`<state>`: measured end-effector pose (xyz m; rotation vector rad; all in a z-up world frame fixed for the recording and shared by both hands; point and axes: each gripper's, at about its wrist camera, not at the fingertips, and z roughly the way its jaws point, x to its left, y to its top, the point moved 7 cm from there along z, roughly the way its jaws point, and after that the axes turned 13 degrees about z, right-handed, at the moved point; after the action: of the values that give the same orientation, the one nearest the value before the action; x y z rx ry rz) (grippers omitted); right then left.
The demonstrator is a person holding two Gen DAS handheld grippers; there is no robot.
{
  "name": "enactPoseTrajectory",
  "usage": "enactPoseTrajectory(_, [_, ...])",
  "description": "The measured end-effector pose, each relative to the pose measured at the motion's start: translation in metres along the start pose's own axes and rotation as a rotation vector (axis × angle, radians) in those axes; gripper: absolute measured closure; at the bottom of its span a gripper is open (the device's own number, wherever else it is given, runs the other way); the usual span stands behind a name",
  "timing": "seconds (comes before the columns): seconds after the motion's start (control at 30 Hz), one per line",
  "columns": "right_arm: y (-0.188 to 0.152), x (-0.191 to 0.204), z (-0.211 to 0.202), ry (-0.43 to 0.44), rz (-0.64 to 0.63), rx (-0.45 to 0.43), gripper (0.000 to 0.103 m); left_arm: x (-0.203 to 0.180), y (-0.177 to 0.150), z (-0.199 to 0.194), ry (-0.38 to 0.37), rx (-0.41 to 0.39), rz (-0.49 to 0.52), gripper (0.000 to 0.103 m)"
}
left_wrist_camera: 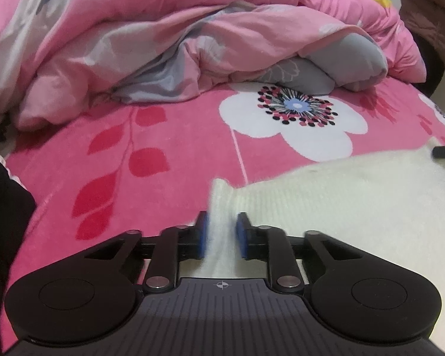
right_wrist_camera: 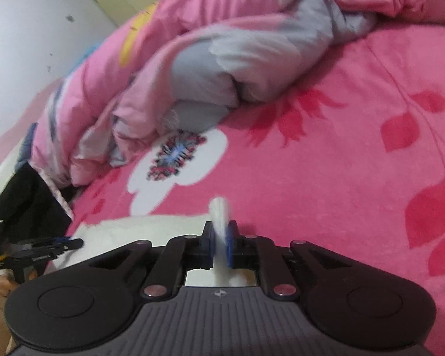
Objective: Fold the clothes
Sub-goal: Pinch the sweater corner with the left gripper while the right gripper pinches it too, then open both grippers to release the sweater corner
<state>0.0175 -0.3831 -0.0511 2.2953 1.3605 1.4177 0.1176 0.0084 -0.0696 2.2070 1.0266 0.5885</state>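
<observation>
**Both corners pinched, ready for the fold**

My left gripper (left_wrist_camera: 221, 234) pinches a corner of the white sweater (left_wrist_camera: 356, 195), a soft, fuzzy knit lying on the pink flowered blanket (left_wrist_camera: 169, 136). My right gripper (right_wrist_camera: 221, 244) is clamped on another corner. I judge the next move: lift both together and fold evenly.

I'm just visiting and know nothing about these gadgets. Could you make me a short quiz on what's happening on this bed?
1. True or false: both hand-held grippers pinch the white sweater.
2. What lies bunched at the far side of the bed? A) a quilt B) a towel C) a suitcase
3. What large shape is printed on the pink blanket?

Key:
1. True: the left hand-held gripper and the right hand-held gripper each clamp a fold.
2. A, the quilt.
3. A white flower.
</observation>
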Motion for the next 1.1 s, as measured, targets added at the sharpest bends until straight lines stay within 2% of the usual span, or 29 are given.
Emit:
enactPoseTrajectory(0.2, [0.007, 0.016, -0.022, -0.022, -0.073, -0.122, 0.096, 0.001, 0.006, -0.009, 0.028, -0.038, -0.009, 0.095])
enactPoseTrajectory(0.4, [0.015, 0.021, -0.028, -0.024, -0.088, -0.168, 0.096, 0.007, 0.015, -0.017, 0.039, -0.074, -0.030, 0.095])
enactPoseTrajectory(0.73, [0.024, 0.009, -0.021, -0.043, -0.065, -0.186, 0.096, 0.013, 0.027, -0.010, 0.048, -0.088, -0.040, 0.095])
enactPoseTrajectory(0.9, [0.019, -0.004, -0.012, -0.062, -0.034, -0.157, 0.096, 0.010, 0.022, 0.001, 0.044, -0.042, -0.028, 0.095])
enactPoseTrajectory(1.1, [0.015, -0.016, -0.006, -0.066, 0.013, -0.126, 0.096, 0.015, 0.017, 0.005, 0.027, -0.008, -0.061, 0.094])
